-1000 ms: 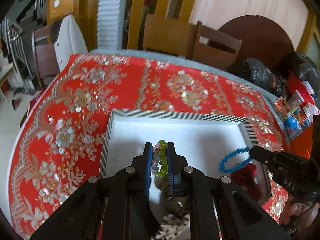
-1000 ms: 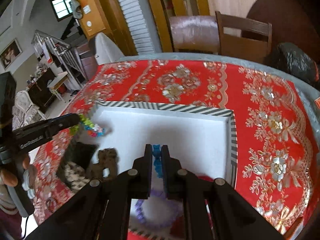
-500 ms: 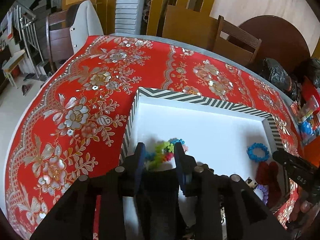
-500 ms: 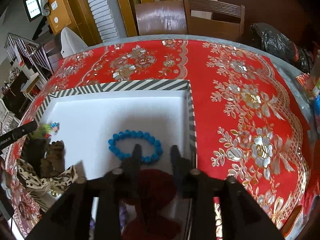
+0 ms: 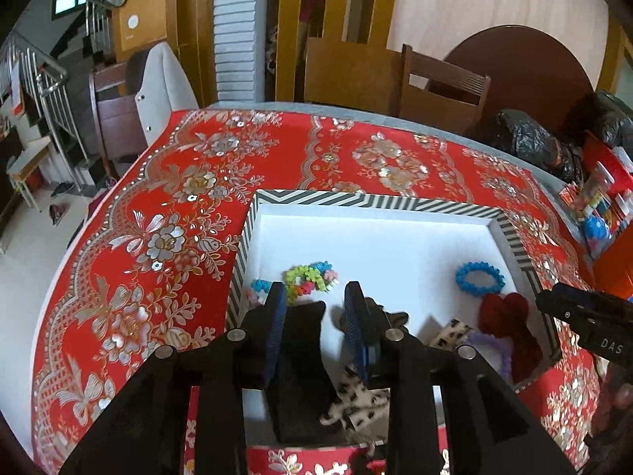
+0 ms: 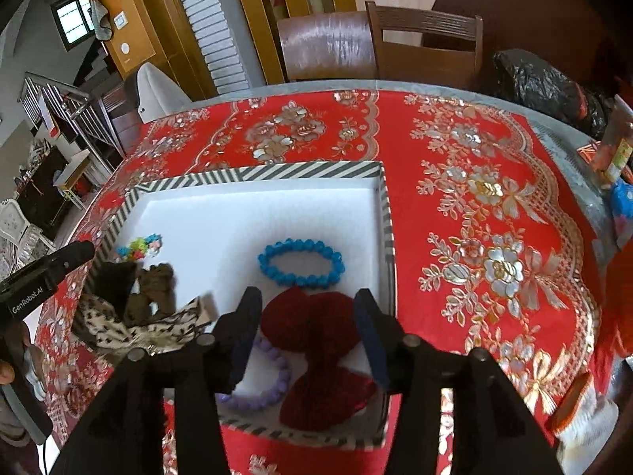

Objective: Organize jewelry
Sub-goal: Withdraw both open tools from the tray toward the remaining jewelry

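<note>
- our left gripper (image 5: 315,301) hangs over the near-left corner of the striped-rim tray (image 5: 372,200), fingers wide apart w/ nothing between them.
- multicolour bead bracelet (image 5: 310,277) lies on the white tray floor just beyond the left fingertips, not touching them.
- our right gripper (image 6: 308,308) sits over the near-right part of the tray, fingers wide, empty; the dark red bow (image 6: 312,324) lies below, between them.
- blue bead bracelet (image 6: 300,263) lies flat on the tray floor just past the red bow, near the right wall.
- purple bead bracelet (image 6: 261,388) at the near edge, beside the bow.
- leopard-print bow (image 6: 138,326) & brown bow (image 6: 152,289) piled at the near-left side.
- tray rests on a red floral tablecloth (image 6: 474,206).
</note>
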`<act>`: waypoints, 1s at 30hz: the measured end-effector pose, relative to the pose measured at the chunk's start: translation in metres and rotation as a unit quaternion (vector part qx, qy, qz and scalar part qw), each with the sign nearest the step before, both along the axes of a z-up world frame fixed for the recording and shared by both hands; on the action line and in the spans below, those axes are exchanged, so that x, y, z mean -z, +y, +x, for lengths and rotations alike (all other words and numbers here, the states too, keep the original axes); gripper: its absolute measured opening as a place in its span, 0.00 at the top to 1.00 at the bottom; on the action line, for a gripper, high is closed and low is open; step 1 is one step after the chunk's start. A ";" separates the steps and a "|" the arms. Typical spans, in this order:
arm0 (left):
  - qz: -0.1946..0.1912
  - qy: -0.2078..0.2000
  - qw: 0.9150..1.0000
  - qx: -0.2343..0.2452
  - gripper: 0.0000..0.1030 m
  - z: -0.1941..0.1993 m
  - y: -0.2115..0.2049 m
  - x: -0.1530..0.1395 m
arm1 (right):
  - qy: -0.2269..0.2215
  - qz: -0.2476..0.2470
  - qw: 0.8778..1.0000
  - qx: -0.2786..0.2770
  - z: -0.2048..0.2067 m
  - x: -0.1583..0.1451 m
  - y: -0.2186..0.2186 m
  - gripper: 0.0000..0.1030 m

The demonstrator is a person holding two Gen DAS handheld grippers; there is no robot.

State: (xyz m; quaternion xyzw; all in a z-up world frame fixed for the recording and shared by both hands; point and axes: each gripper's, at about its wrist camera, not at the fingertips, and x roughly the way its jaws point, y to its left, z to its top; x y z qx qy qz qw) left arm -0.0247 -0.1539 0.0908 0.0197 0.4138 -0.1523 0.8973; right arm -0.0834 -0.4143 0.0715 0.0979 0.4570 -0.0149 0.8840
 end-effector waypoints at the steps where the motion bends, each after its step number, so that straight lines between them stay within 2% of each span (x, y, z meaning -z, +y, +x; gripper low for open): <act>1: 0.005 -0.006 1.000 0.003 0.75 -0.006 -0.002 -0.002 | -0.002 -0.004 1.000 -0.006 -0.005 -0.004 0.003 0.49; 12: 0.003 -0.037 0.999 0.028 0.75 -0.055 -0.012 -0.023 | -0.031 -0.020 0.999 -0.008 -0.062 -0.032 0.019 0.44; 22: 0.003 -0.064 0.998 0.028 0.75 -0.097 -0.008 -0.033 | -0.053 -0.036 0.998 -0.006 -0.104 -0.035 0.033 0.41; 30: 0.003 -0.073 0.997 0.022 0.75 -0.122 -0.002 -0.035 | -0.064 -0.028 0.997 -0.010 -0.132 -0.035 0.043 0.40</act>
